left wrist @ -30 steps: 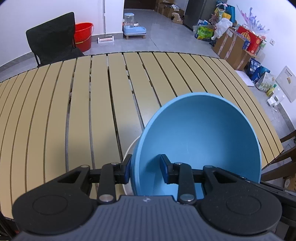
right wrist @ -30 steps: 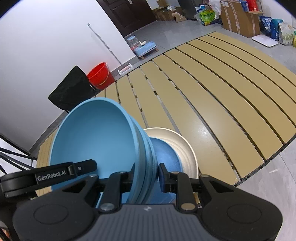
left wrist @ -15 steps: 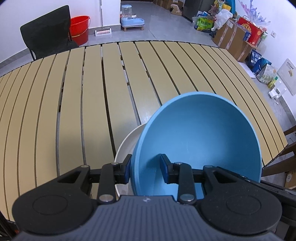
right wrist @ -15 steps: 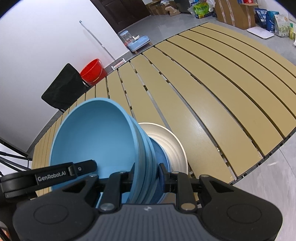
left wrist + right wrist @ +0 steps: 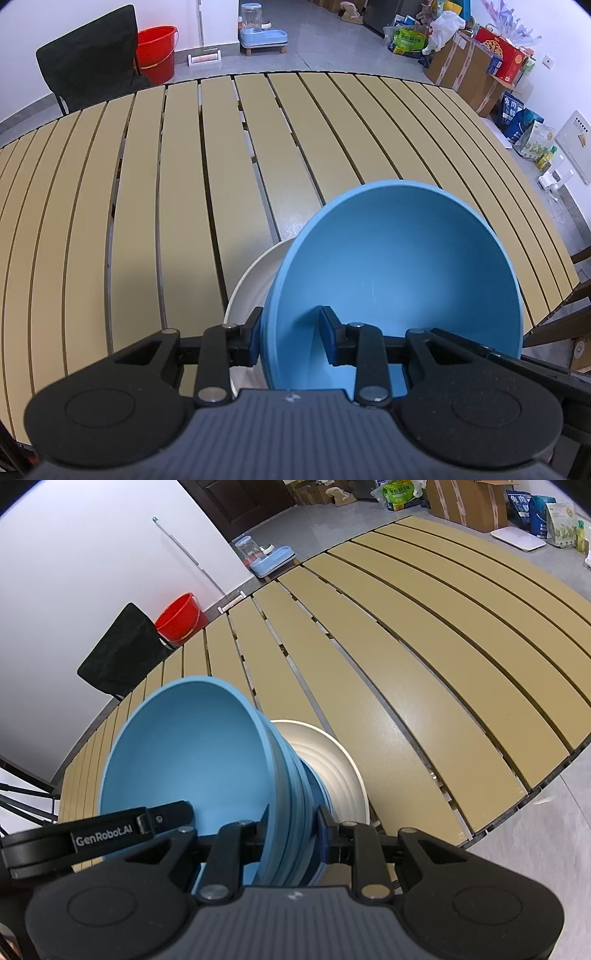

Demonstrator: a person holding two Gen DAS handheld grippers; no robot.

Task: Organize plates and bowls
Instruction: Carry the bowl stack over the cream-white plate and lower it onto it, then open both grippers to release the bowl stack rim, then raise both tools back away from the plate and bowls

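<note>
Both sets of jaws are clamped on the rim of the nested blue bowls point(image 5: 207, 768): your left gripper point(image 5: 291, 334) pinches one side with a pad inside and one outside, your right gripper point(image 5: 291, 827) bites across the stacked rims on the other. The stack hangs tilted just above the cream plate point(image 5: 332, 768) on the slatted tabletop point(image 5: 184, 184); I can't tell if the base touches it. These look like smooth, rigid, light plastic, so the rims could slip. Keep the two-sided grip, level the stack, and lower it squarely so the bowls don't slide apart.
</note>
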